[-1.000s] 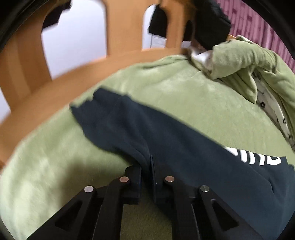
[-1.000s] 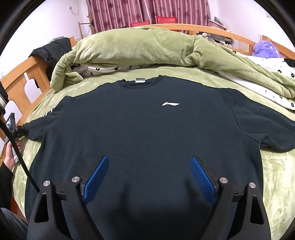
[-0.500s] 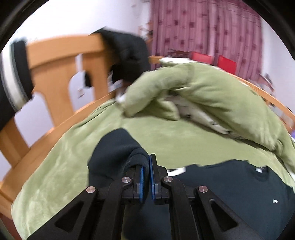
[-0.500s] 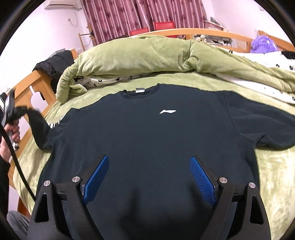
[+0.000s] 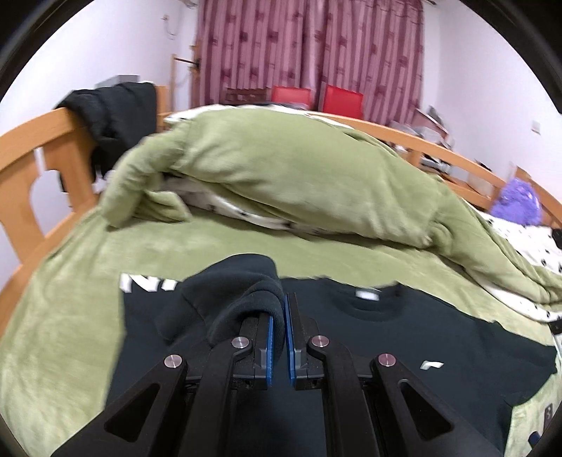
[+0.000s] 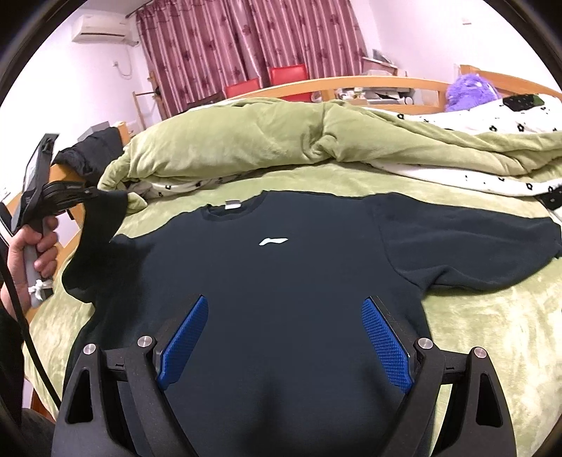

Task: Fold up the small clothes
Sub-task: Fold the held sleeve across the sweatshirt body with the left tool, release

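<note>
Sweatshirt (image 6: 281, 281) lies flat, chest up, on the green bed (image 6: 474, 323), its sleeve (image 5: 239, 291) lifted and pinched in the left hand-held gripper (image 5: 277, 337), while the right hand-held gripper (image 6: 284, 344) hangs spread wide above the hem.

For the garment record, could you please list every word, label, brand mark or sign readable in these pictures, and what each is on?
White letters on the lifted sleeve of the black sweatshirt: partly hidden and blurred, not readable.
White swoosh-like chest logo: a mark only, no letters.
Neck label inside the collar: too small to read.
Air conditioner on the wall: no legible text.
Nothing else carries writing.
</note>
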Motion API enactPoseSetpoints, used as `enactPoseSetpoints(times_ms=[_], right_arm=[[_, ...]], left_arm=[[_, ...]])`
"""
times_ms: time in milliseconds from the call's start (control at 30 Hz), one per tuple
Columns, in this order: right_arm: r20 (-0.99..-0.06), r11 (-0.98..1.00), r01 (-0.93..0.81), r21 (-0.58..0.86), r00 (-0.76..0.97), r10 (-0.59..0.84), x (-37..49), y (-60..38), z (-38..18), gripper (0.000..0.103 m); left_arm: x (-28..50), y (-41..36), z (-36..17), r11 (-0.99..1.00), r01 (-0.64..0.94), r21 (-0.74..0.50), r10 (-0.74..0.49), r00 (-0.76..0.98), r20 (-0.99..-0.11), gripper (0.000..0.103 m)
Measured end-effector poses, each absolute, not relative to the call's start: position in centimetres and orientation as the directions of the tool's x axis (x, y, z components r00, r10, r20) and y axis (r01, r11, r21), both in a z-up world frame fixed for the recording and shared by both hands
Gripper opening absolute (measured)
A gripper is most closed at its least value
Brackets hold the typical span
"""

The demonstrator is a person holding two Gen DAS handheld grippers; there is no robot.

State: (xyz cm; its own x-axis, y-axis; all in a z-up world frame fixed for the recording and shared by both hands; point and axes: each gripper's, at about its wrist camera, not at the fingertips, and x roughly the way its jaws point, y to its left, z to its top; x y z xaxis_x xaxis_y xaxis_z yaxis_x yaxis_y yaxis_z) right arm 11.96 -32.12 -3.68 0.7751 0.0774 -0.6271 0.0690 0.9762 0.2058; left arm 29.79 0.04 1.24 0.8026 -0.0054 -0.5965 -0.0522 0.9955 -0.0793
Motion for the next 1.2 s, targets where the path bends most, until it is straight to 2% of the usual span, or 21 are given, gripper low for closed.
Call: enactPoseSetpoints(times_ms=[133, 233, 400, 433, 567, 600, 633, 667, 733, 833, 1000, 1100, 1200], right_arm=[[-0.617, 0.986, 0.083, 0.143, 0.786, 0.023, 11.4, -32.7, -3.2, 0.088], [-0.607, 0.992, 0.083, 0.096, 0.795, -0.008, 10.7, -33.3, -2.8, 0.088], [-0.603, 0.984, 0.11, 0.141, 0.797, -0.003, 10.3, -34.8, -2.4, 0.088], [-0.604, 0.981, 0.115, 0.155, 0.797, 0.002, 10.3, -35.1, -2.3, 0.088], [-0.601, 0.975, 0.116, 0.189, 0.799, 0.021, 10.5, -34.8, -1.6, 0.088], [-0.598, 0.975, 0.112, 0.19, 0.801, 0.024, 10.5, -34.6, -1.4, 0.088], [-0.594, 0.976, 0.105, 0.188, 0.804, 0.028, 10.5, -34.1, -1.1, 0.088], [-0.592, 0.977, 0.101, 0.187, 0.805, 0.03, 10.6, -33.7, -1.0, 0.088], [-0.592, 0.978, 0.097, 0.183, 0.806, 0.03, 10.7, -32.8, -0.8, 0.088], [-0.61, 0.982, 0.09, 0.163, 0.792, 0.029, 11.3, -31.1, -0.7, 0.088], [-0.649, 0.992, 0.043, 0.119, 0.76, 0.045, 11.7, -27.2, -0.4, 0.072], [-0.624, 0.993, -0.01, 0.118, 0.777, 0.082, 11.3, -24.4, 0.9, 0.07], [-0.596, 0.996, -0.065, 0.054, 0.799, 0.084, 11.1, -21.4, 1.3, 0.067]], left_arm=[[29.4, -5.7, -1.3, 0.998, 0.016, -0.055, -0.046, 0.785, -0.618, 0.006], [29.2, -8.8, -3.7, 0.997, 0.048, -0.062, -0.077, 0.741, -0.667, 0.007], [28.3, -11.6, -6.9, 0.994, 0.08, -0.079, -0.112, 0.675, -0.729, 0.009], [28.1, -11.8, -7.3, 0.994, 0.079, -0.081, -0.114, 0.66, -0.743, 0.013], [26.6, -11.1, -7.4, 0.991, 0.086, -0.107, -0.137, 0.632, -0.763, 0.037], [25.9, -10.5, -7.0, 0.991, 0.084, -0.107, -0.136, 0.638, -0.758, 0.04], [25.2, -9.8, -6.5, 0.992, 0.078, -0.098, -0.125, 0.647, -0.752, 0.048], [24.7, -9.2, -6.1, 0.993, 0.072, -0.091, -0.116, 0.657, -0.745, 0.062], [23.2, -7.2, -4.8, 0.994, 0.06, -0.087, -0.105, 0.69, -0.716, 0.07], [21.2, -4.0, -3.5, 0.997, 0.025, -0.068, -0.066, 0.709, -0.702, 0.07], [18.4, 0.9, -2.4, 0.998, -0.046, -0.043, 0.002, 0.707, -0.707, 0.07], [16.8, 3.3, -1.8, 0.996, -0.085, -0.024, 0.045, 0.722, -0.691, 0.07], [15.9, 4.9, -1.6, 0.995, -0.094, -0.015, 0.058, 0.726, -0.685, 0.07]])
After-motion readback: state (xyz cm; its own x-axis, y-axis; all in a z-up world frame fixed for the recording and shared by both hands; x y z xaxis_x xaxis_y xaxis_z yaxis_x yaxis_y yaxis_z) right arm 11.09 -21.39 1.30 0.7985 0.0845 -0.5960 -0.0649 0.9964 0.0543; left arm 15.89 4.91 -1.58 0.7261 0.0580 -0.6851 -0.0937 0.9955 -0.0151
